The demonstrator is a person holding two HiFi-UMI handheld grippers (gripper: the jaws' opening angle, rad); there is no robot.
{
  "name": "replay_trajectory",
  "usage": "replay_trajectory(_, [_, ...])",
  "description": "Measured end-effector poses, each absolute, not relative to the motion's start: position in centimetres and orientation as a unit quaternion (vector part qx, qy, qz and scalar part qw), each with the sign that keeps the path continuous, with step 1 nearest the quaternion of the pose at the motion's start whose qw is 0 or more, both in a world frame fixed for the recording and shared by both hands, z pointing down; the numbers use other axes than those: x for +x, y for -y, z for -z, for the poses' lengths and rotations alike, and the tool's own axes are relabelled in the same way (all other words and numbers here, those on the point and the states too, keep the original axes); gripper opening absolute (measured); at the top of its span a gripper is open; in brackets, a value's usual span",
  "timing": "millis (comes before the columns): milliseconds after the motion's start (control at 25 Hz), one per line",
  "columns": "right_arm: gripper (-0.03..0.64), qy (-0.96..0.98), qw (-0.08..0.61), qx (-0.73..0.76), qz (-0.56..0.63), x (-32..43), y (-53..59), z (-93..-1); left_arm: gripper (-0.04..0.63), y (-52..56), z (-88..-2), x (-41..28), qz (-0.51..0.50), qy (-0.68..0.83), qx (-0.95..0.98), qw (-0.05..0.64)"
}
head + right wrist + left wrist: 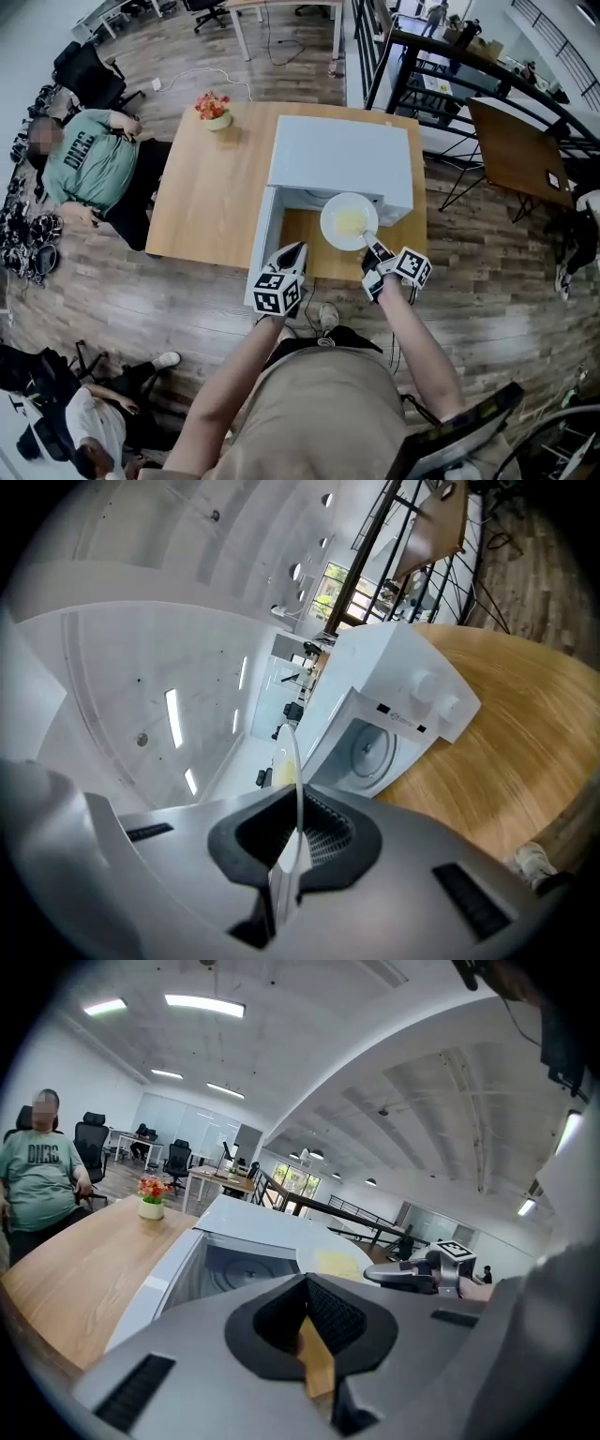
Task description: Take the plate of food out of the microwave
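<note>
At microwave (342, 155) mouth, plate (349, 220) rim clamped in right tool (370, 242); left tool (292, 247) closed, empty.

Plate (349, 220) before microwave (342, 155); microwave on table (206, 197)

left gripper (296, 249): jaws together, nothing between, pointing 1 o'clock | right gripper (372, 246): jaws pinched on plate (349, 220) rim, pointing 11 o'clock | left forearm (230, 380): bare, reaching up from 7 o'clock | right forearm (422, 342): bare, reaching up from 5 o'clock
</note>
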State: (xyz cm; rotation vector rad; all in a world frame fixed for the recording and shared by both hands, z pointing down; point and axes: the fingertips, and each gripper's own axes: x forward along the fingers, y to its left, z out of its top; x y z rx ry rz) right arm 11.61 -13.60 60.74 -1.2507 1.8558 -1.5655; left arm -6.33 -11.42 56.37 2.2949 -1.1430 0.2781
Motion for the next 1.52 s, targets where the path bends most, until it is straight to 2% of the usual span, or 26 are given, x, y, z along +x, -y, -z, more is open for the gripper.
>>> replay_trajectory(920, [0.014,-0.670,0.151,-0.394,0.611,9.5,12.1,-66.0,0.005,11.8,-58.9,-6.6,-0.122,0.467,0.832,0.274])
replay_trajectory(1520, [0.014,-0.628,0.099,-0.425,0.644,10.6,12.0,-77.0,0.005,11.5,-61.5,-5.6,-0.151,0.456,0.828,0.288])
